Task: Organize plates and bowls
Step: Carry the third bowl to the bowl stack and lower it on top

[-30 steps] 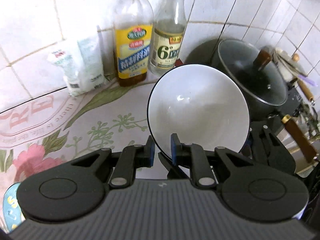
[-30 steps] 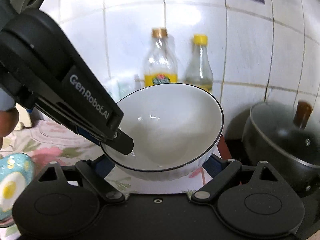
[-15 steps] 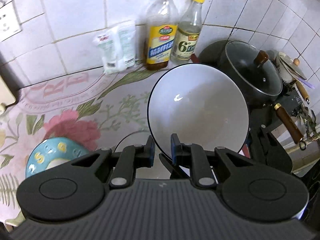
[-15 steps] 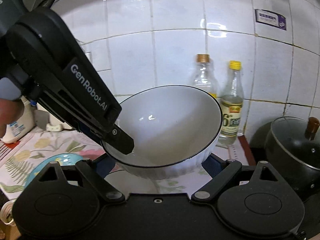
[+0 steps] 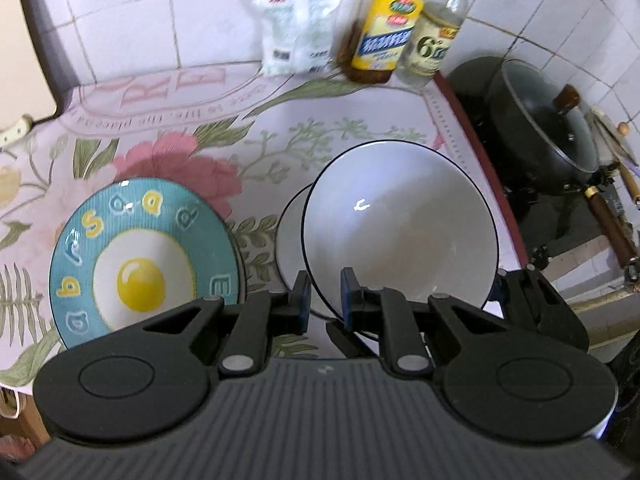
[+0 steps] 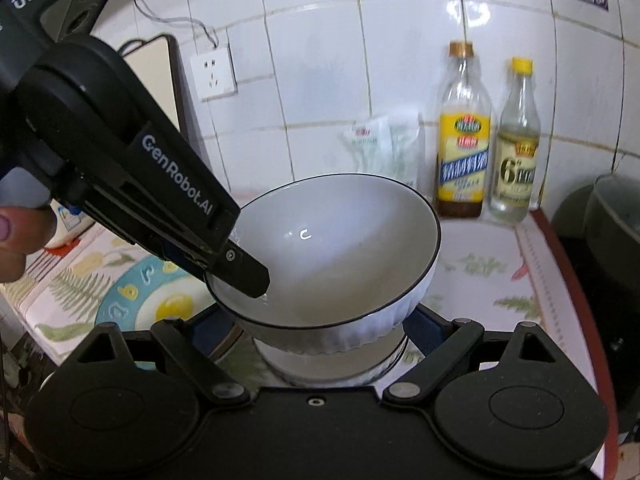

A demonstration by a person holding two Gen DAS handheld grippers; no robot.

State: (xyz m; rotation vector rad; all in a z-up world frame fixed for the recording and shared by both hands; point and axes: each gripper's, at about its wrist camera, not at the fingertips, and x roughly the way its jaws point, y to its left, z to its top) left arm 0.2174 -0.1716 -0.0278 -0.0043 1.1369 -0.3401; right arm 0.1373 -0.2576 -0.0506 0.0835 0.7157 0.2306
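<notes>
Both tongs are lowering the white bowl (image 5: 400, 232) toward a second bowl (image 5: 290, 236) on the bench (image 5: 360, 120); left tongs (image 5: 324, 292) clamping its rim, right tongs (image 6: 320, 332) seemingly cradling its sides. Egg plate (image 5: 140, 256) is waiting beside; stacking nearly done.

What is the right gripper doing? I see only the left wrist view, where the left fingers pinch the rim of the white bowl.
Observer: The right gripper has its fingers spread wide, one on each side of the white bowl, at its lower wall. Contact is unclear.
Operator: How does the bowl's outside look?
Observer: It is white and ribbed, under a dark rim line.
Operator: And where is the second bowl?
Observer: The second bowl shows just beneath the held one's base.
</notes>
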